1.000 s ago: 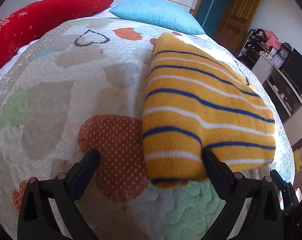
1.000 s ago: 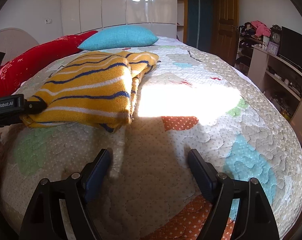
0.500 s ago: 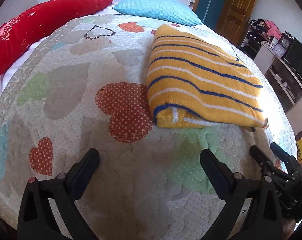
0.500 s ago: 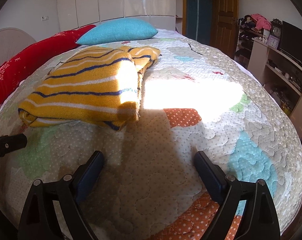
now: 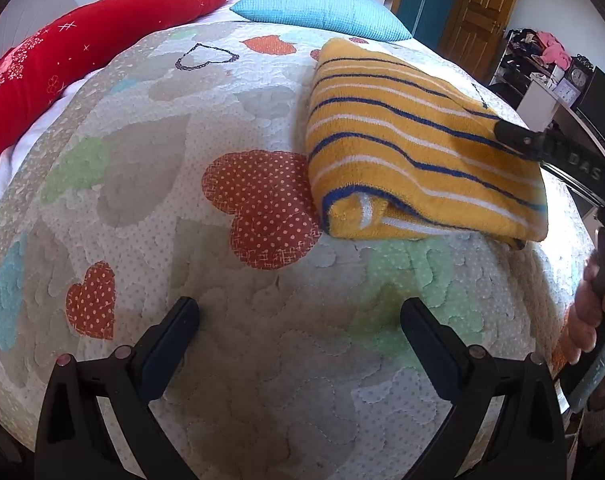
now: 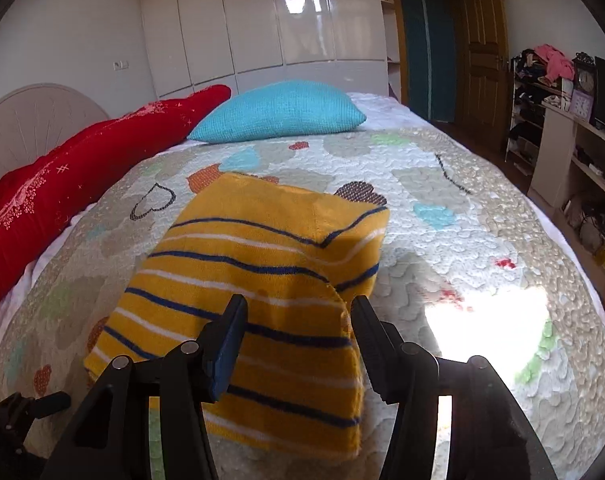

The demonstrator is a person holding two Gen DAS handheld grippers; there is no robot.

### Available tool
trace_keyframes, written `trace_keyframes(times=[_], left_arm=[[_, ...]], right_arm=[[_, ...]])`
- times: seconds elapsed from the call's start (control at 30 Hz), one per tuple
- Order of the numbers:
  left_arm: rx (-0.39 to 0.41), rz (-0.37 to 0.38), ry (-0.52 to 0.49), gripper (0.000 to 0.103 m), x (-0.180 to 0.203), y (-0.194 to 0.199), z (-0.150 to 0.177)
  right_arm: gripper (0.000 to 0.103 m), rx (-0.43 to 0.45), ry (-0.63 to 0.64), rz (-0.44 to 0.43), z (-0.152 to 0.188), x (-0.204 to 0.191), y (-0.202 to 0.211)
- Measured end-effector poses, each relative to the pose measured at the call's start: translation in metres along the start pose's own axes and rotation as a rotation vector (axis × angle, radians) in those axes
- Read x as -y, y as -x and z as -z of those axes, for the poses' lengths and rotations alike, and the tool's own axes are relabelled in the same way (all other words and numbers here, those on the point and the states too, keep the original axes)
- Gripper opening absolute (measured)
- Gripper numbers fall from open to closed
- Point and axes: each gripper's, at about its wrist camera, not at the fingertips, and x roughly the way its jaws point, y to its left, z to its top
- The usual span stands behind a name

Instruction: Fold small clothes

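The folded striped sweater (image 6: 258, 292) is being kept on the quilted bed (image 5: 150, 184), its long axis running toward the blue pillow (image 6: 280, 114). Its near edge is being straddled by the part-spread right gripper (image 6: 298, 320). The left gripper (image 5: 298, 320) is being held spread, empty.

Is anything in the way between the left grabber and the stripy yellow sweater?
No, only bare quilt lies between the open left gripper and the folded sweater. The right gripper is already over its far side.
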Motion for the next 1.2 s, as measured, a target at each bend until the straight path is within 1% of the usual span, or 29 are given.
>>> trace_keyframes(times=[0.07,0.1,0.17,0.23,0.27,0.33,0.43,0.47,0.53,0.57,0.6,0.63,0.67,0.7,0.73,0.8,0.87,0.9,0.97,1.03,1.1,1.17,1.2], left_arm=[[0.0,-0.005,-0.007,0.101,0.0,-0.001,0.001],[0.0,-0.007,-0.01,0.101,0.001,-0.002,0.001],[0.0,-0.008,-0.014,0.101,0.001,-0.003,0.001],[0.001,-0.01,-0.017,0.101,0.001,-0.003,0.001],[0.001,-0.011,-0.019,0.101,0.001,-0.004,0.002],[0.002,-0.013,-0.022,0.102,0.002,-0.004,0.002],[0.001,-0.016,-0.024,0.102,0.002,-0.005,0.002],[0.0,-0.015,-0.024,0.102,0.002,-0.005,0.002],[0.001,-0.016,-0.023,0.102,0.002,-0.005,0.002],[0.002,-0.017,-0.024,0.103,0.002,-0.005,0.002],[0.003,-0.018,-0.026,0.103,0.002,-0.006,0.003],[0.004,-0.021,-0.029,0.103,0.003,-0.006,0.003],[0.004,-0.023,-0.031,0.103,0.003,-0.007,0.003],[0.005,-0.024,-0.033,0.103,0.003,-0.007,0.003],[0.007,-0.024,-0.033,0.103,0.003,-0.007,0.003],[0.011,-0.02,-0.034,0.103,0.003,-0.007,0.004],[0.017,-0.013,-0.033,0.103,0.002,-0.007,0.005],[0.021,-0.01,-0.033,0.103,0.001,-0.007,0.005],[0.029,-0.011,-0.034,0.103,0.001,-0.008,0.005],[0.034,-0.014,-0.04,0.103,0.002,-0.009,0.005],[0.041,-0.013,-0.043,0.103,0.002,-0.009,0.006],[0.049,-0.01,-0.046,0.103,0.002,-0.008,0.007],[0.051,-0.009,-0.048,0.103,0.002,-0.008,0.007]], right_arm=[[0.059,-0.078,-0.013,0.001,0.005,0.005,-0.026],[0.063,-0.101,-0.022,-0.004,0.009,0.01,-0.034],[0.066,-0.118,-0.077,-0.042,0.012,0.023,-0.037],[0.067,-0.139,-0.133,-0.062,0.013,0.034,-0.035],[0.067,-0.132,-0.147,-0.052,0.013,0.036,-0.03],[0.062,-0.085,-0.15,-0.015,0.007,0.036,-0.015],[0.058,-0.01,-0.154,-0.013,-0.01,0.033,-0.001],[0.057,0.001,-0.151,-0.021,-0.016,0.03,0.0],[0.053,-0.009,-0.132,-0.046,-0.027,0.024,-0.009],[0.053,-0.021,-0.124,-0.067,-0.03,0.021,-0.017],[0.053,-0.046,-0.115,-0.092,-0.032,0.019,-0.028],[0.053,-0.091,-0.099,-0.11,-0.033,0.018,-0.044],[0.053,-0.136,-0.074,-0.108,-0.031,0.018,-0.06],[0.055,-0.142,-0.053,-0.105,-0.029,0.02,-0.07],[0.056,-0.135,-0.04,-0.111,-0.031,0.022,-0.073],[0.055,-0.164,-0.04,-0.093,-0.041,0.026,-0.07],[0.054,-0.103,-0.046,-0.06,-0.055,0.025,-0.054],[0.054,-0.077,-0.049,-0.061,-0.062,0.026,-0.048],[0.054,-0.072,-0.057,-0.079,-0.077,0.023,-0.048],[0.054,-0.09,-0.038,-0.076,-0.087,0.015,-0.062],[0.054,-0.157,-0.011,-0.069,-0.089,0.006,-0.091],[0.059,-0.242,0.007,-0.041,-0.085,0.003,-0.126],[0.065,-0.241,0.014,-0.025,-0.083,0.003,-0.136]])
